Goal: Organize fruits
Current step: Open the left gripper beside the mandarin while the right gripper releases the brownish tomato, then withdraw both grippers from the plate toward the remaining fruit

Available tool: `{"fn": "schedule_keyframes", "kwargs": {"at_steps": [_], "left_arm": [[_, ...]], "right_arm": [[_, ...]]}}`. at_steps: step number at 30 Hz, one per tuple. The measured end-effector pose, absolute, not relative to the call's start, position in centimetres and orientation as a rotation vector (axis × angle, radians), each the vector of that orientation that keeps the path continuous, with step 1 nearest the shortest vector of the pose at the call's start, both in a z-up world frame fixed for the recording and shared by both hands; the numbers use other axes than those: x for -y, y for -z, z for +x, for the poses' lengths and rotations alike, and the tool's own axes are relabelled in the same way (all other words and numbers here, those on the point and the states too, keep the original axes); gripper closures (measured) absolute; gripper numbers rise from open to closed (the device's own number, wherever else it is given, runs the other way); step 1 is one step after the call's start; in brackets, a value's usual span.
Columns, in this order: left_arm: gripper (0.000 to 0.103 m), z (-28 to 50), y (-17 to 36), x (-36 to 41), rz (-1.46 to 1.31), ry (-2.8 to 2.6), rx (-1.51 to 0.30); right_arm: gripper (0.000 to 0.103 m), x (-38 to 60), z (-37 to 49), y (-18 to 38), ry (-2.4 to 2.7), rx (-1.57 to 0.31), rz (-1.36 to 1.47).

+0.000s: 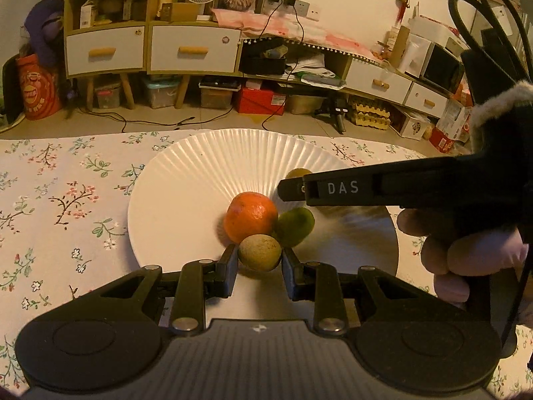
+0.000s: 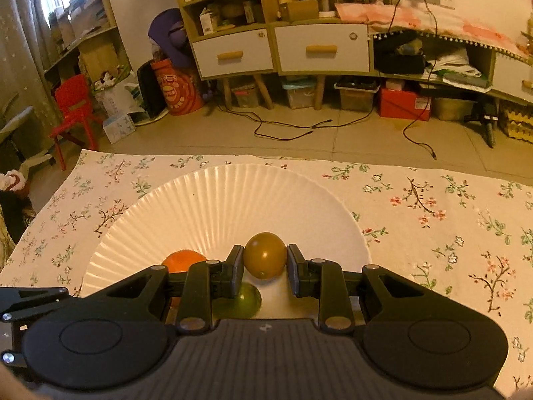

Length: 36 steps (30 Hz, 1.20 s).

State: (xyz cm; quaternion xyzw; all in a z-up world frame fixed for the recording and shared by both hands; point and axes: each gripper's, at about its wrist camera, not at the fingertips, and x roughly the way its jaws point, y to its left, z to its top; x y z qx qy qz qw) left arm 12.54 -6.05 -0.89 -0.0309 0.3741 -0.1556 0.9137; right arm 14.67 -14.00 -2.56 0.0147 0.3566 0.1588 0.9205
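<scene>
While both tools work over the plate (image 1: pixel 186 180), the left gripper (image 1: pixel 260 260) is clamped on a tan round fruit (image 1: pixel 260 252) at the near rim, touching the orange (image 1: pixel 250 216) and green fruit (image 1: pixel 295 227). Beyond, the right gripper (image 2: pixel 265 265) pinches a brown fruit (image 2: pixel 265 255). Placing step, I'd say; next, lower gently and part the fingers so nothing rolls onto the floral worktop (image 2: pixel 433 206).
</scene>
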Motion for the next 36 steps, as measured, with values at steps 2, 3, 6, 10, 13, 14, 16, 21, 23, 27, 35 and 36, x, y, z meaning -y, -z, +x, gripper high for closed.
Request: {"fn": "schedule_keyframes", "kwargs": {"at_steps": [2, 3, 6, 10, 13, 14, 16, 21, 23, 27, 35, 36], "left_arm": [[0.073, 12.6, 0.9, 6.1, -0.064, 0.320, -0.771], [0.073, 12.7, 0.9, 6.1, -0.065, 0.320, -0.771], [0.072, 12.7, 0.9, 6.1, -0.067, 0.320, -0.772], [0.072, 12.9, 0.8, 5.9, -0.072, 0.320, -0.773], [0.071, 12.8, 0.7, 5.7, -0.072, 0.321, -0.772], [0.070, 12.8, 0.6, 5.6, -0.067, 0.319, -0.772], [0.066, 12.7, 0.4, 5.5, -0.062, 0.318, -0.770], [0.051, 11.9, -0.3, 5.1, -0.055, 0.316, -0.756], [0.049, 11.5, -0.7, 5.0, -0.045, 0.320, -0.749], [0.037, 10.7, -1.5, 4.6, -0.035, 0.326, -0.741], [0.016, 8.9, -2.8, 3.7, -0.001, 0.328, -0.738], [0.013, 8.7, -2.9, 3.6, 0.005, 0.329, -0.738]], "right_arm": [[0.078, 13.8, 14.8, 2.6, -0.340, -0.741, 0.027], [0.078, 13.7, 14.9, 2.6, -0.341, -0.742, 0.020], [0.078, 13.3, 14.9, 2.5, -0.345, -0.744, -0.002], [0.078, 13.2, 15.0, 2.4, -0.348, -0.748, -0.013], [0.076, 13.3, 14.9, 2.2, -0.345, -0.742, -0.025], [0.076, 13.2, 14.8, 2.1, -0.343, -0.737, -0.029], [0.071, 13.1, 14.6, 1.8, -0.341, -0.732, -0.032], [0.054, 13.6, 13.7, 0.9, -0.322, -0.714, -0.020], [0.048, 13.5, 13.1, 0.6, -0.312, -0.707, -0.024], [0.035, 13.7, 11.8, -0.2, -0.303, -0.682, -0.032], [0.022, 14.2, 9.8, -1.2, -0.291, -0.665, -0.020], [0.020, 14.2, 9.5, -1.3, -0.291, -0.662, -0.022]]}}
